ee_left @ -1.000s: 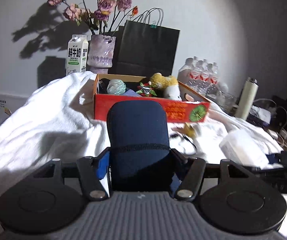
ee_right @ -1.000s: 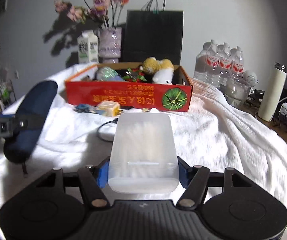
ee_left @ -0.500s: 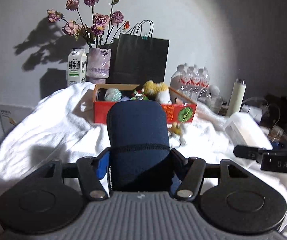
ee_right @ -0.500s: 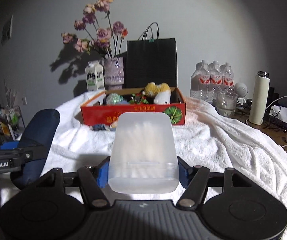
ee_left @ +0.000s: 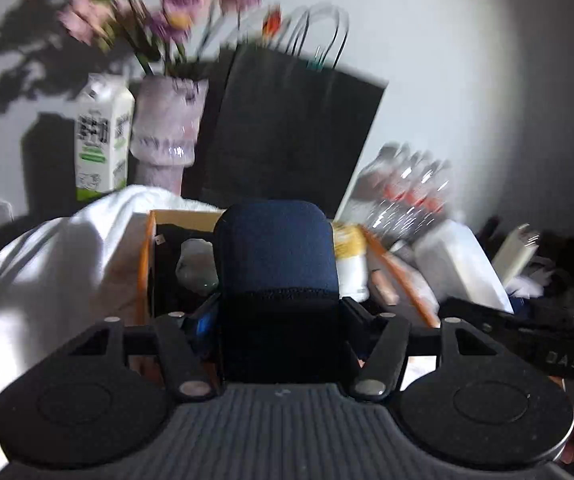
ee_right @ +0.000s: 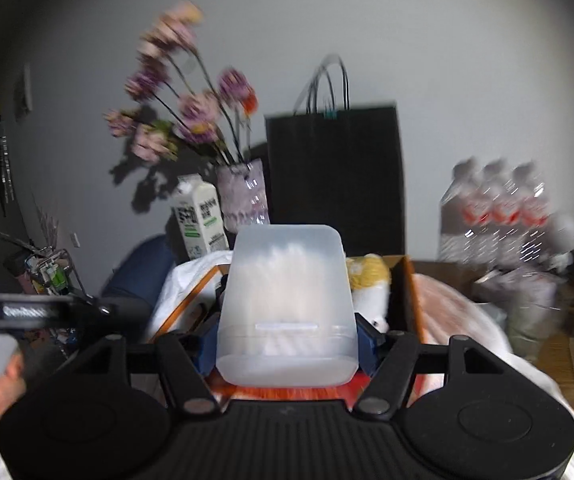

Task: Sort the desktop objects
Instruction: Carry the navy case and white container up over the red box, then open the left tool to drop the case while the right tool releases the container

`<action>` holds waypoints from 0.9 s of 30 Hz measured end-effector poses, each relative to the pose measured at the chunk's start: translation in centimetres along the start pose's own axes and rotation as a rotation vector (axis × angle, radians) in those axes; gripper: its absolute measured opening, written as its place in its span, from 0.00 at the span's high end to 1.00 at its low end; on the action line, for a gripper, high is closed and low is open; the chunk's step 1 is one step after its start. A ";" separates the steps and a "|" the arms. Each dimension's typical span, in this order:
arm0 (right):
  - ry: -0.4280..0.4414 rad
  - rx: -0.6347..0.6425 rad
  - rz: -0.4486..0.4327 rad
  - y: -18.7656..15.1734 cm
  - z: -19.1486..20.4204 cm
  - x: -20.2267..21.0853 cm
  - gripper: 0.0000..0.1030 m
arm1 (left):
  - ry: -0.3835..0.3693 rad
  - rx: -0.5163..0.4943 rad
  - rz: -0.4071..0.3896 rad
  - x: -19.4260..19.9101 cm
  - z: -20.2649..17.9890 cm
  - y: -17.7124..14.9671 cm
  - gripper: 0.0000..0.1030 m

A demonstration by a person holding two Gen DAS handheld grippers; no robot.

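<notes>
While both views are blurred by motion, the left wrist view shows my left gripper (ee_left: 277, 312) with its fingers pinching the navy pouch (ee_left: 275, 264) at its sides. The cardboard box (ee_left: 147, 256) now fills the ground directly beyond the pouch, where a second ago it stood well off across the white towel (ee_left: 59, 256). A pale ball (ee_left: 197, 266) and a yellow plush (ee_left: 351, 258) lie inside.

Turning to the right wrist view, my right gripper (ee_right: 287, 340) has its fingers clamped on the translucent plastic case (ee_right: 287, 304). The box's far corner (ee_right: 405, 292) now sits just behind the case; half a second back the box stood well beyond it.

My judgement: both items have been carried to the box's near edge and await release inside.
</notes>
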State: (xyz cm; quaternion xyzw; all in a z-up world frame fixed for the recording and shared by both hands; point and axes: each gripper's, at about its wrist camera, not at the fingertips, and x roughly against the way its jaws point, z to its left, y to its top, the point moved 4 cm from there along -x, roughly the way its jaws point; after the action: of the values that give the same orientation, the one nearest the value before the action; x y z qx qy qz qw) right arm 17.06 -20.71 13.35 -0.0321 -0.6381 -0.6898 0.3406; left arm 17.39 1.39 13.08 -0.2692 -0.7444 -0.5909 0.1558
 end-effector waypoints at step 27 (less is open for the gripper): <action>-0.130 -0.013 0.212 -1.2 -1.8 -9.3 0.22 | 0.150 -0.040 0.053 -4.1 2.3 0.5 0.02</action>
State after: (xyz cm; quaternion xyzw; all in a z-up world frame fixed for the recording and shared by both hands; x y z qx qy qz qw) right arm 24.26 -18.39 7.51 -0.1461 -0.6474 -0.6505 0.3691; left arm 21.20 2.78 10.63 -0.2471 -0.7113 -0.6197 0.2213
